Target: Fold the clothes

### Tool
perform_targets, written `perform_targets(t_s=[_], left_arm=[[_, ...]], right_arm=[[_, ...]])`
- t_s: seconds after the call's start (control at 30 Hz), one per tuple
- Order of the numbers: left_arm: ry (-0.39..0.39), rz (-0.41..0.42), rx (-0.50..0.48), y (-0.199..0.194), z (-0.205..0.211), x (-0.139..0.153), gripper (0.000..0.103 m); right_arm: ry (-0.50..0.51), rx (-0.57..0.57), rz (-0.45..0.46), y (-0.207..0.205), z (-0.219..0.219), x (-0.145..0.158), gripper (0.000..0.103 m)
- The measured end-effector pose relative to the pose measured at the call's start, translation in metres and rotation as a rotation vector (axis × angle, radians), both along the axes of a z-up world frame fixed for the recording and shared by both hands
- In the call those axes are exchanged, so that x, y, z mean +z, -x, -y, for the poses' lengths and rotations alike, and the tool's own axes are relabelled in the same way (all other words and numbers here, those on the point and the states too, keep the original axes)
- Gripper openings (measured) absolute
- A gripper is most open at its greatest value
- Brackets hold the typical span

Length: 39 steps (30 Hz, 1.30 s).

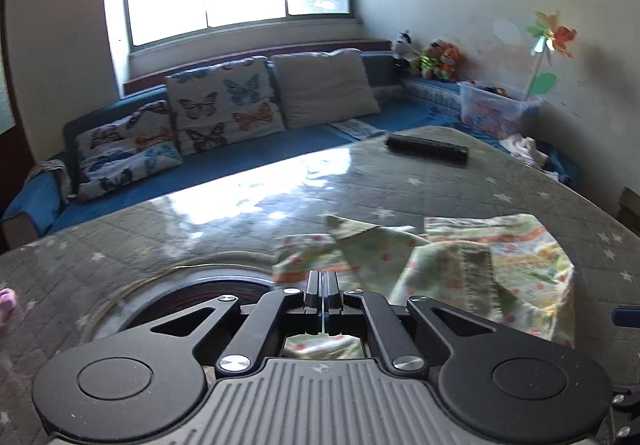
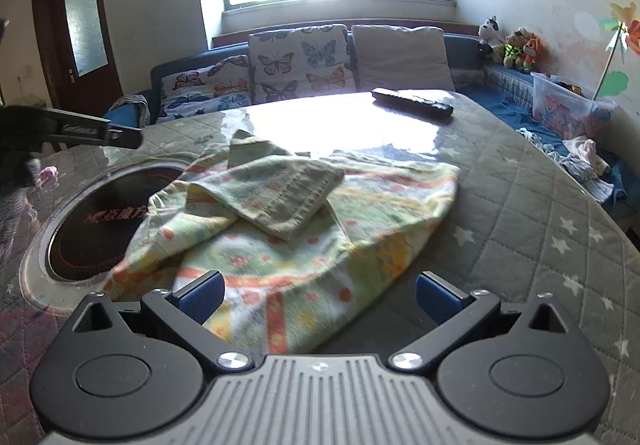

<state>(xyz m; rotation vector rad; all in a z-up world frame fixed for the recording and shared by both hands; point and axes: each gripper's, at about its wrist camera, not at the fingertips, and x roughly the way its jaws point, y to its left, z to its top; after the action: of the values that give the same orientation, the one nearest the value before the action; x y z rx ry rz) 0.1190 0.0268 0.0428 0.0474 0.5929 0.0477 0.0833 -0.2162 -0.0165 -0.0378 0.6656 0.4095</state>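
Note:
A green, yellow and orange flowered garment (image 2: 304, 221) lies crumpled on the round table (image 2: 520, 205), one ribbed cuff folded over its middle. My right gripper (image 2: 318, 295) is open, its blue pads on either side of the garment's near edge. My left gripper (image 1: 323, 297) has its jaws closed; flowered cloth (image 1: 460, 269) lies just ahead of it and shows beneath its linkage, but I cannot tell whether it pinches the cloth. The left gripper also shows at the left of the right wrist view (image 2: 92, 131), above the table.
A round dark cooktop (image 2: 100, 221) is set in the table, partly under the garment. A black remote (image 2: 412, 103) lies at the table's far side. A blue sofa with butterfly cushions (image 2: 296, 61), soft toys (image 2: 516, 45), a plastic box (image 2: 564, 109) and loose clothes (image 2: 580, 161) lie beyond.

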Motion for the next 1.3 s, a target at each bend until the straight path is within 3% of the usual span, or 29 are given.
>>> perform_targets(t_s=[0.23, 0.3, 0.37, 0.47, 0.63, 0.7, 0.73, 0.8, 1.03, 1.3], left_arm=[[0.081, -0.059, -0.102, -0.003, 0.004, -0.006, 0.005], [0.080, -0.079, -0.131, -0.009, 0.014, -0.012, 0.014], [0.077, -0.097, -0.150, -0.018, 0.022, -0.020, 0.040], [0.075, -0.128, -0.161, -0.032, 0.030, -0.031, 0.050], [0.080, -0.166, -0.198, -0.048, 0.035, -0.045, 0.048], [0.098, -0.182, -0.201, -0.051, 0.033, -0.050, 0.026], [0.112, -0.187, -0.203, -0.052, 0.032, -0.052, 0.010], [0.131, -0.181, -0.204, -0.049, 0.029, -0.052, 0.006], [0.126, -0.061, -0.120, -0.014, 0.008, -0.022, 0.003], [0.079, 0.058, 0.124, 0.054, -0.049, 0.007, 0.003]], right_arm=[[-0.008, 0.005, 0.008, -0.006, -0.006, 0.004, 0.102], [-0.009, 0.005, 0.008, -0.008, -0.007, 0.004, 0.101], [-0.011, 0.007, 0.001, -0.009, -0.007, 0.003, 0.099], [-0.014, 0.007, -0.005, -0.011, -0.006, 0.003, 0.099], [-0.018, 0.005, -0.009, -0.015, -0.004, 0.002, 0.099], [-0.020, 0.004, -0.009, -0.016, -0.004, 0.002, 0.100], [-0.022, 0.003, -0.008, -0.017, -0.004, 0.002, 0.100], [-0.024, 0.000, -0.005, -0.016, -0.004, 0.003, 0.103], [-0.021, 0.009, 0.003, -0.010, -0.008, 0.005, 0.103], [0.012, 0.068, 0.031, -0.006, -0.024, 0.010, 0.103]])
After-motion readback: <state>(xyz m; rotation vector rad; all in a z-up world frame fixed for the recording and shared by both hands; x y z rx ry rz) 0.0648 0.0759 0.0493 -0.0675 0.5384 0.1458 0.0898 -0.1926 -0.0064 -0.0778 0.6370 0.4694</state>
